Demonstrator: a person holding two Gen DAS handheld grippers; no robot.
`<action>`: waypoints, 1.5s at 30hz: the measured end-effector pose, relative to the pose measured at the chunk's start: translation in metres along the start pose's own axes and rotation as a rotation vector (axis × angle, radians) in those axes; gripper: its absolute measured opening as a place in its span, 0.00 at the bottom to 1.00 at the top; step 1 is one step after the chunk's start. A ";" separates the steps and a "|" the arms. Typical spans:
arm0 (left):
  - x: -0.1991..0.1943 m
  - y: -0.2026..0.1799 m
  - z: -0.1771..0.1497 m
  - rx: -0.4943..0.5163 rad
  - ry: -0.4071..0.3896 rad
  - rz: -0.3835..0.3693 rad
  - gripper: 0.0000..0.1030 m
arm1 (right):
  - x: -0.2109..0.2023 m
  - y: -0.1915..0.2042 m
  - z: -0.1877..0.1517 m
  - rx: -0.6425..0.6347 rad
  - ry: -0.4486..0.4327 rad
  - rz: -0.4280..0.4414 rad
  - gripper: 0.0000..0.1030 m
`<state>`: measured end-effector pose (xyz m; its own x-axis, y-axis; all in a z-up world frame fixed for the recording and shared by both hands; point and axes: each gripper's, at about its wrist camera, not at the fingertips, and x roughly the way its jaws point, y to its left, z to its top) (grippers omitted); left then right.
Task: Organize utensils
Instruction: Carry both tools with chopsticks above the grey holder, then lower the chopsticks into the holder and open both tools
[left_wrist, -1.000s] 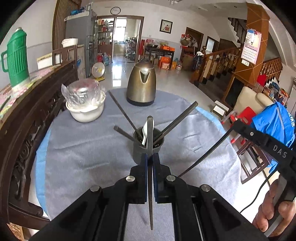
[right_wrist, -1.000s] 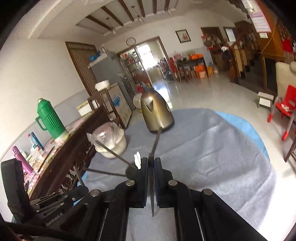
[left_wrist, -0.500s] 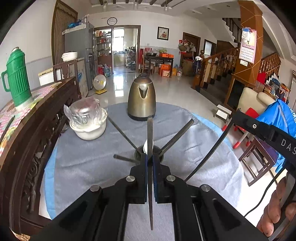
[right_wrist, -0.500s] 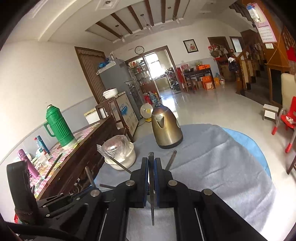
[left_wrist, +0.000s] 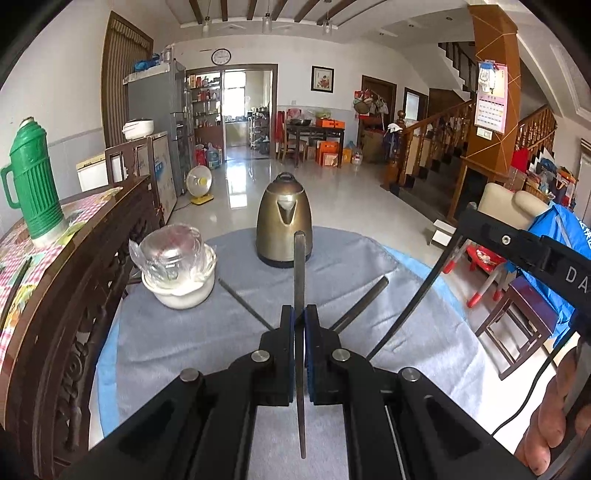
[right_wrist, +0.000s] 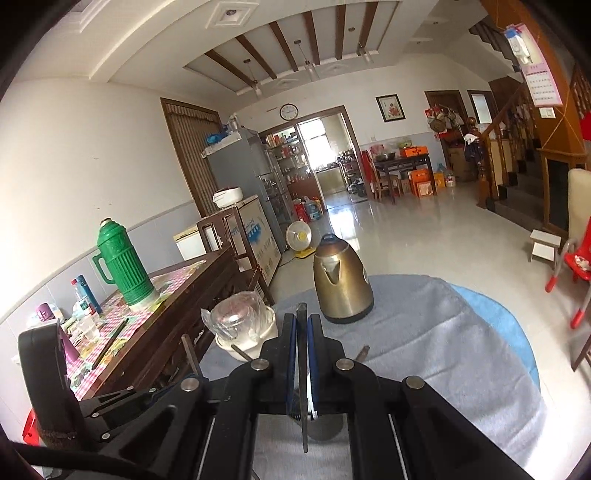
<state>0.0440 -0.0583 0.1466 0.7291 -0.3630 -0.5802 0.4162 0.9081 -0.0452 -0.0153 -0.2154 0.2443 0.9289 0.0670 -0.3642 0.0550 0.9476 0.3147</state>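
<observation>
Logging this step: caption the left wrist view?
Left claw shut on a dark chopstick above the grey cloth, kettle behind.

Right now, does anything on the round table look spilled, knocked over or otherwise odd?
Nothing spilled or toppled. The kettle and the plastic-wrapped white bowl stand upright on the grey cloth. Each gripper, left and right, is shut on a thin dark utensil.
</observation>
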 end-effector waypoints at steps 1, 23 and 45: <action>0.000 0.000 0.003 0.001 -0.003 -0.002 0.05 | 0.001 0.001 0.003 -0.003 -0.003 0.000 0.06; 0.006 0.026 0.077 -0.110 -0.174 -0.059 0.05 | 0.041 0.014 0.041 -0.045 -0.044 -0.037 0.06; 0.083 0.037 0.026 -0.235 -0.183 0.089 0.05 | 0.084 0.010 0.006 -0.060 0.068 -0.058 0.06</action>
<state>0.1340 -0.0600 0.1177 0.8517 -0.2922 -0.4350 0.2249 0.9536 -0.2002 0.0653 -0.2019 0.2225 0.8976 0.0304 -0.4397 0.0843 0.9674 0.2388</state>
